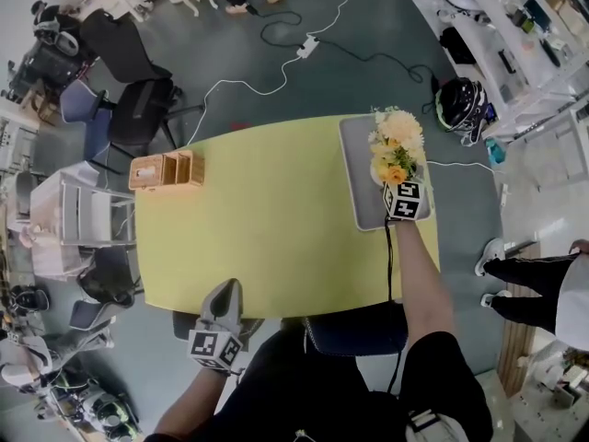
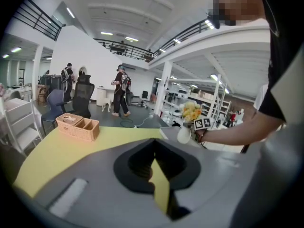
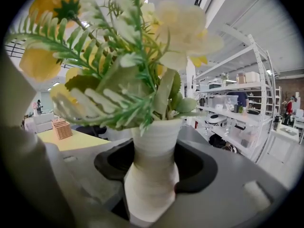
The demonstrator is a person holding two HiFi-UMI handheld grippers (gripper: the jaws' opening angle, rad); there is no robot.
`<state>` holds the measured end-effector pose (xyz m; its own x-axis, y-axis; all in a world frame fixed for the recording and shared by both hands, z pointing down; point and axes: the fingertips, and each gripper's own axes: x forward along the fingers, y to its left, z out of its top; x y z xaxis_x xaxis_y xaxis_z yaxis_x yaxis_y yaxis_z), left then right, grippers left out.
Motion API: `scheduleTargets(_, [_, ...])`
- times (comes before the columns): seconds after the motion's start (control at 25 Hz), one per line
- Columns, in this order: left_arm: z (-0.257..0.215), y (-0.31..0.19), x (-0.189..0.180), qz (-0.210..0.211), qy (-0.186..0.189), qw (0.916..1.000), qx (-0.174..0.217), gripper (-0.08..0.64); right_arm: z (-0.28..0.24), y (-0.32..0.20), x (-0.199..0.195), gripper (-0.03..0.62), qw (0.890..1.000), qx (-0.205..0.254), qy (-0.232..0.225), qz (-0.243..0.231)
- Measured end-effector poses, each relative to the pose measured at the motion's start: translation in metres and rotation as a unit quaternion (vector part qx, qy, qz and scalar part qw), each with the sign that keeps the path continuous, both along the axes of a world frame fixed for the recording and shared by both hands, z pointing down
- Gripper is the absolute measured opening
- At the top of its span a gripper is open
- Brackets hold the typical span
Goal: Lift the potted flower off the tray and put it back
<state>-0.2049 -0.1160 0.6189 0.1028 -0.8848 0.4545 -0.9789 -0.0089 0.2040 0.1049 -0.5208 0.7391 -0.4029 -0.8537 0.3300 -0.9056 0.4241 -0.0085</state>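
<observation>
The potted flower is a white ribbed vase [image 3: 152, 170] with yellow and cream blooms [image 1: 398, 147] and green fern leaves. It stands over the near end of the grey tray [image 1: 357, 159] at the right side of the yellow-green table [image 1: 267, 228]. My right gripper [image 1: 398, 185] is shut on the vase, one jaw on each side of its waist. Whether the base touches the tray is hidden. The left gripper view shows the vase [image 2: 184, 134] far off at the right. My left gripper [image 1: 227, 295] hangs off the table's near edge, its jaws a narrow slit apart with nothing between them.
A woven basket box [image 1: 167, 169] sits at the table's far left. Office chairs [image 1: 138, 109] and a cable [image 1: 276, 72] are beyond the table. A person's legs [image 1: 529, 284] stand to the right, near shelving [image 3: 237, 108]. Other people [image 2: 121, 91] stand far back.
</observation>
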Motion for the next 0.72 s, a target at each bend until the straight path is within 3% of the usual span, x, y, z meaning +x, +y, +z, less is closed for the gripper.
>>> scheduleTargets(0.36, [0.0, 0.001, -0.006, -0.001, -0.002, 1.0, -0.003, 0.008, 0.002, 0.003, 0.001, 0.269, 1.0, 0.008, -0.016, 0.007])
scheduleTargets(0.72, [0.0, 0.003, -0.008, 0.001, -0.002, 1.0, -0.003, 0.009, 0.011, 0.012, 0.0, 0.305, 1.0, 0.011, 0.001, -0.002])
